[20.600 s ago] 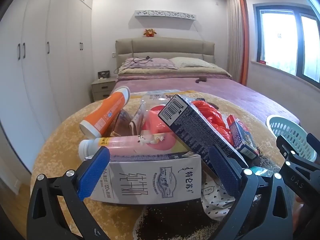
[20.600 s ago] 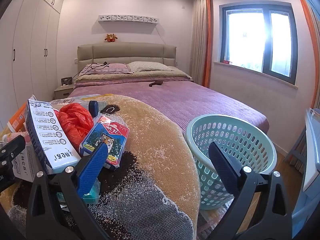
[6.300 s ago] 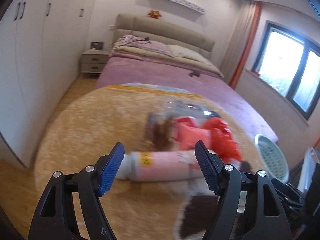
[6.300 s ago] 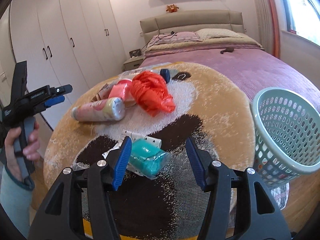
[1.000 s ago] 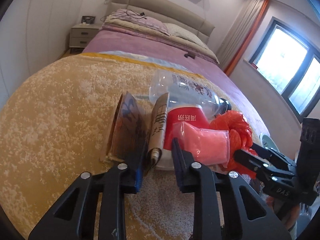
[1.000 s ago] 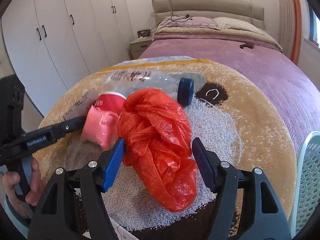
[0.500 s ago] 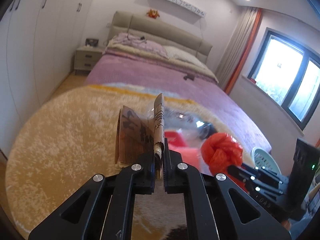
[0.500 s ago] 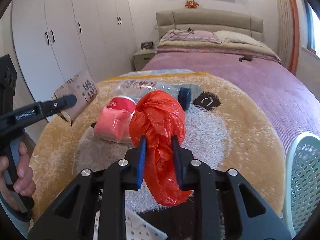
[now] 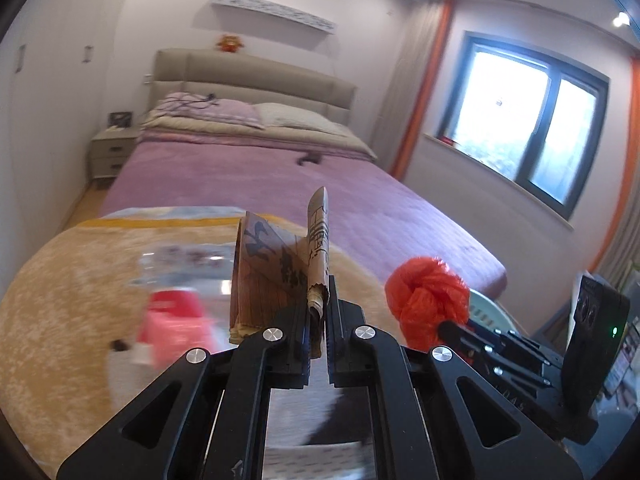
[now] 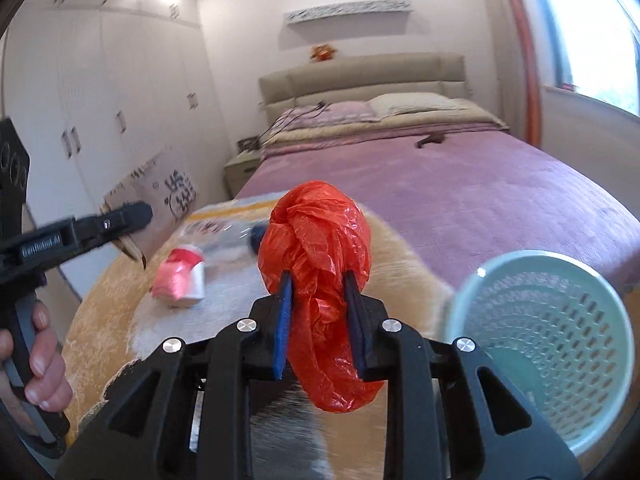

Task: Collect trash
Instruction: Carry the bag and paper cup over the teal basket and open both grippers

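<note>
My left gripper point(image 9: 318, 312) is shut on a brown paper bag point(image 9: 276, 276) and holds it up above the round rug; the bag also shows in the right wrist view point(image 10: 160, 196). My right gripper point(image 10: 318, 304) is shut on a crumpled red plastic bag point(image 10: 316, 264), lifted off the rug; it also shows in the left wrist view point(image 9: 426, 300). A pale green perforated basket point(image 10: 560, 340) stands at the right. A pink packet on a red-and-white cup point(image 10: 180, 276) and a clear plastic bottle point(image 10: 224, 228) lie on the rug.
The yellow round rug point(image 10: 108, 312) with a dark patch lies at the foot of a purple bed point(image 10: 460, 184). White wardrobes point(image 10: 100, 100) line the left wall. A window point(image 9: 536, 128) is on the right. A nightstand point(image 9: 110, 150) stands beside the bed.
Both grippers have lifted and swung right with their loads; the basket has come much closer in the right wrist view. Earlier, several cartons and bottles left the rug.
</note>
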Available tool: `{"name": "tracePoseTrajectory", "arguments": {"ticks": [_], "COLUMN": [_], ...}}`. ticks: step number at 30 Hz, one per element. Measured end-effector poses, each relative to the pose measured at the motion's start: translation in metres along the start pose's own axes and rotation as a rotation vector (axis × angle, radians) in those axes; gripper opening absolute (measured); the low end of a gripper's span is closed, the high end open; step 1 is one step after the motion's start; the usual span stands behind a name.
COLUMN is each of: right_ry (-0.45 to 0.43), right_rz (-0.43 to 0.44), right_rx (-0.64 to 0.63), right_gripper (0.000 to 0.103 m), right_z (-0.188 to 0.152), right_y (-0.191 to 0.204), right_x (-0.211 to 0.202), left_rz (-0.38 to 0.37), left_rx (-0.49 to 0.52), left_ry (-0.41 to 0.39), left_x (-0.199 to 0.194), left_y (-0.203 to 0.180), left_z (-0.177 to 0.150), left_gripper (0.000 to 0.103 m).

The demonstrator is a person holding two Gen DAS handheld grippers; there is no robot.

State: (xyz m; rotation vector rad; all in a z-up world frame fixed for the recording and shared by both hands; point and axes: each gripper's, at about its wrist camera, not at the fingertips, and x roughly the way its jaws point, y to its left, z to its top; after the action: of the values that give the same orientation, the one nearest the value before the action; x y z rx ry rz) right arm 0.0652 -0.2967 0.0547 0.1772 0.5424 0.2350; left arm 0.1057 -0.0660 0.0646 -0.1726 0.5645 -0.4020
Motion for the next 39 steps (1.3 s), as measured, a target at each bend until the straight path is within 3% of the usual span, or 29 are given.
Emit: {"name": "tracePoseTrajectory", "arguments": {"ticks": [8, 11, 16, 26, 31, 35, 37, 38, 39], "right_ry": [-0.071, -0.073, -0.062, 0.022, 0.072, 0.101, 0.102, 0.101, 0.102], "right_rz": [-0.131, -0.174, -0.248, -0.357, -0.372, -0.375, -0.375, -0.385, -0.388], "right_rx": [0.151, 0.208, 0.282, 0.373, 0.375, 0.39, 0.404, 0.403, 0.4], "right_gripper": [0.022, 0.022, 0.022, 0.022, 0.023, 0.029, 0.047, 0.05, 0.051], "right_z": [0.002, -0.003, -0.012, -0.034, -0.041, -0.046, -0.048, -0.05, -0.051], "right_y": [-0.089, -0.121, -0.158, -0.202, -0.212, -0.215, -0.219, -0.22, -0.22], "right_x": [-0.045, -0.052, -0.056, -0.03, -0.015, -0.008, -0.006, -0.007, -0.008], "left_rz": [-0.129, -0.198, -0.251, -0.361, -0.35, -0.34, -0.319, -0.323, -0.324], "left_rx": [0.124, 0.144, 0.188, 0.077, 0.071, 0.089, 0.099, 0.102, 0.101], "left_ry": [0.057, 0.099, 0.163, 0.37, 0.412, 0.444, 0.442, 0.438, 0.431], "left_x": [0.044, 0.063, 0.1, 0.179, 0.197, 0.207, 0.208, 0.207, 0.204], "left_y": [-0.091, -0.118, -0.161, -0.179, -0.186, -0.192, -0.194, -0.194, -0.193], "left_z": [0.001, -0.002, -0.012, -0.035, -0.05, -0.059, -0.058, -0.058, -0.057], "left_gripper": [0.004, 0.004, 0.004, 0.004, 0.004, 0.005, 0.017, 0.024, 0.04]}}
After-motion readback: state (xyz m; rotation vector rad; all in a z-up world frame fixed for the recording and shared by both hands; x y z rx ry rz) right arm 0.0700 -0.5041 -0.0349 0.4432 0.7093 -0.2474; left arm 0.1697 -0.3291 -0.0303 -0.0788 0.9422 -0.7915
